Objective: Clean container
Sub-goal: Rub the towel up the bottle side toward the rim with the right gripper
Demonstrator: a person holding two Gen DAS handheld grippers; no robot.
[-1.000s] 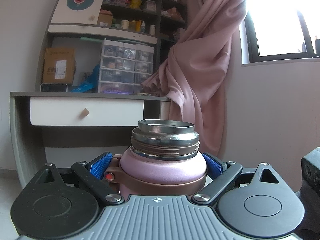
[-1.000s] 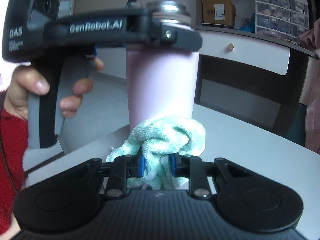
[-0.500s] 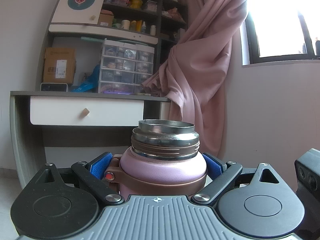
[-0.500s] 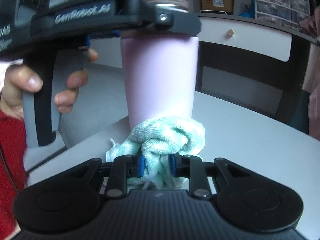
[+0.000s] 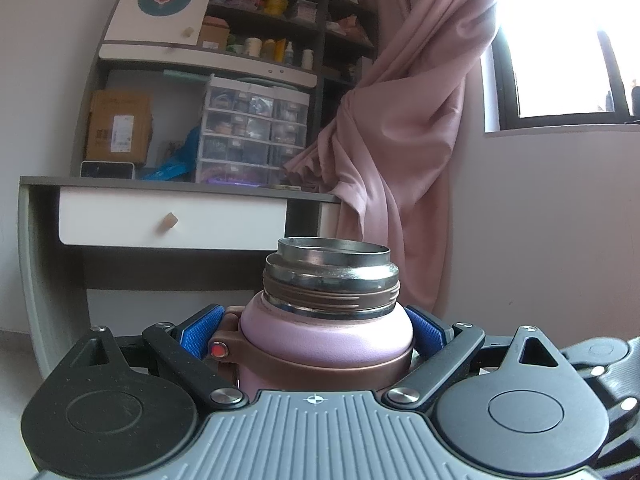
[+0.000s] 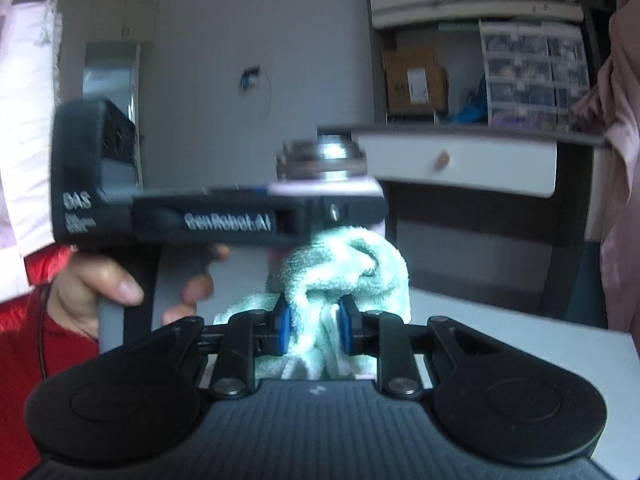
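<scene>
While the left gripper (image 5: 316, 334) clamps its blue pads (image 5: 200, 330) on the shoulder of the upright, lidless pink flask (image 5: 326, 332), the right gripper (image 6: 313, 330) holds its jaws closed on a bunched mint-green cloth (image 6: 340, 276). The cloth presses against the flask's side just under the left gripper, above the white surface (image 6: 520, 336). A person's hand (image 6: 94, 288) grips the left handle; a desk (image 5: 172, 216) stands well behind.

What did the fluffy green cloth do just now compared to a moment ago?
The green cloth, pinched in the right gripper, slid up the pink bottle from near its bottom to just under the left gripper. Nothing was grabbed or let go. The left gripper kept clamping the bottle's shoulder; the lid stayed off.
</scene>
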